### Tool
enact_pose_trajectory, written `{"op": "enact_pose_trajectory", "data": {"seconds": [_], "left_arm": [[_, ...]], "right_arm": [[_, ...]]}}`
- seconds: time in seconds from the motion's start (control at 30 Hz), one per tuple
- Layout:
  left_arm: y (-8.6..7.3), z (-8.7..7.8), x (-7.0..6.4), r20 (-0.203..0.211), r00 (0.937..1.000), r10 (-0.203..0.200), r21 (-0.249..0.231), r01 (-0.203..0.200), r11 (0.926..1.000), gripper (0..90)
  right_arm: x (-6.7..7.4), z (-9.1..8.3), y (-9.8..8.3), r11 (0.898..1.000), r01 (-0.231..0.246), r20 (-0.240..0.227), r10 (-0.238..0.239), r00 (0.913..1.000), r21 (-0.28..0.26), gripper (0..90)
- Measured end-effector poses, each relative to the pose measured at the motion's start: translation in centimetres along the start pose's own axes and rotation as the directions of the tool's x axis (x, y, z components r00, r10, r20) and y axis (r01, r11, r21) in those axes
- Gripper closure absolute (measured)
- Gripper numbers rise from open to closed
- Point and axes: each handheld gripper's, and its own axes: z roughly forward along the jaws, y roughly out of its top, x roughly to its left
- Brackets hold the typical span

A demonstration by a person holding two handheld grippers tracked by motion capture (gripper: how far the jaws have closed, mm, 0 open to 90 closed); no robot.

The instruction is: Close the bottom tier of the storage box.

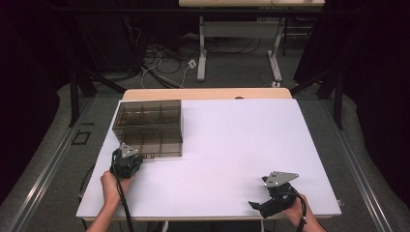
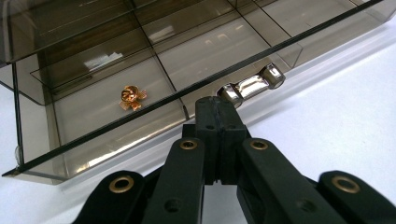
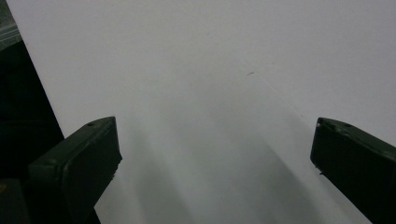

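At the surface's far left corner stands the smoky compartment box, where the left gripper, fingers pressed together, meets the drawer's chrome handle; the right gripper gapes wide, empty.

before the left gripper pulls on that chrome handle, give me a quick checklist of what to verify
1. Left gripper at the chrome handle: ok, its tips meet the handle's left end.
2. Jaws shut: ok, the pads are pressed together.
3. Handle actually clamped between the pads: cannot tell, the tips hide the contact.
4. Smoked plastic drawer box seated on the white table: ok, flat near the far left corner.
5. Small gold piece inside a front compartment: ok, lying loose and could slide when the drawer moves.
6. Right gripper out of the way: ok, open, over bare table near the front right, apart from the box.
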Motion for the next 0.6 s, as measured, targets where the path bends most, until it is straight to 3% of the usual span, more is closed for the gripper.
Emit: {"op": "enact_pose_trajectory", "data": {"seconds": [0.6], "left_arm": [[0.61, 0.75, 0.11, -0.028, 0.9996, -0.003, -0.020, 0.002, 0.9998, 89.5]], "right_arm": [[0.00, 0.04, 0.01, 1.000, 0.003, -0.002, -0.003, 1.0000, 0.000, 0.9]]}}
